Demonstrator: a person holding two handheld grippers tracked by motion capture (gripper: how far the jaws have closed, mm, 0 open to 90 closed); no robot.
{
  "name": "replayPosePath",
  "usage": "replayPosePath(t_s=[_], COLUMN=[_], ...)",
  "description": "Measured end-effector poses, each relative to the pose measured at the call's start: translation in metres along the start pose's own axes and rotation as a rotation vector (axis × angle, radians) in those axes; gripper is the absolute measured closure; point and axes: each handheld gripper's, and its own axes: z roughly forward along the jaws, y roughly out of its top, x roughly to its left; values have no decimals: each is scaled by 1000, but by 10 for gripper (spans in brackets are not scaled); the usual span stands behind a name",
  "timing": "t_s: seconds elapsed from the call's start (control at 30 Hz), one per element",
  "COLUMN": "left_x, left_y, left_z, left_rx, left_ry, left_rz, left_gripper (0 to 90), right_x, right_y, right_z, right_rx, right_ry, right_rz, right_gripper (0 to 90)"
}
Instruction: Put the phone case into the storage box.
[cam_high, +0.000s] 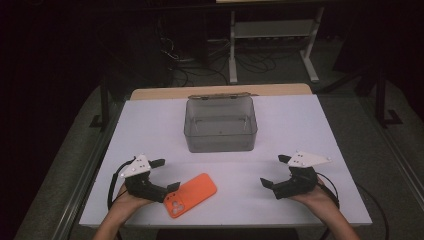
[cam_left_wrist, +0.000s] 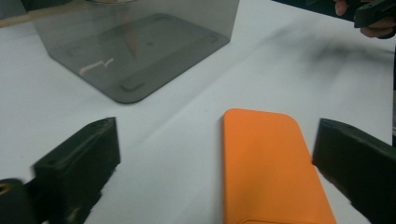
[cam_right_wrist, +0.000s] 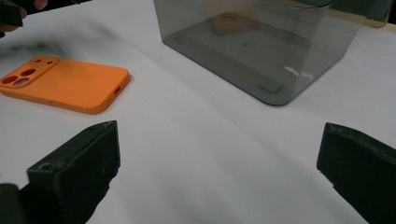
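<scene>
At 7 o'clock on desk (cam_high: 300, 120): orange phone case (cam_high: 191, 194) lies flat between spread jaws of left hand-held gripper (cam_high: 165, 175), ungrasped; right hand-held gripper (cam_high: 274, 171) at 5 o'clock, jaws apart, empty; grey bin (cam_high: 220, 125) at 12 o'clock empty. Judged: grasp and transfer remain.

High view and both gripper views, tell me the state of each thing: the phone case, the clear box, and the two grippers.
orange phone case: lying flat on the table, camera cutouts up, not gripped.
grey clear box: upright, open at the top, empty.
left gripper: jaws open, the case's end between them, not pressed.
right gripper: jaws open, holding nothing.
</scene>
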Motion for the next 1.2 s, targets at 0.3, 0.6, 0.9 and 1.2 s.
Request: replayPosePath(t_s=[0.3, 0.6, 0.9, 1.2], left_x=[4, 4, 6, 5], left_y=[-8, -5, 5, 14], left_z=[-1, -1, -2, 1], left_rx=[1, -8, 31, 57], left_ry=[-8, -21, -22, -15], left_rz=[-5, -14, -19, -13], left_gripper=[0, 0, 0, 0], right_x=[0, 0, -1, -1], right_y=[0, -1, -1, -1], right_z=[0, 0, 0, 0], right_rx=[4, 8, 7, 6], right_ry=[-3, -5, -7, -8], right_rz=[-2, -4, -1, 2], right_gripper=[0, 0, 0, 0])
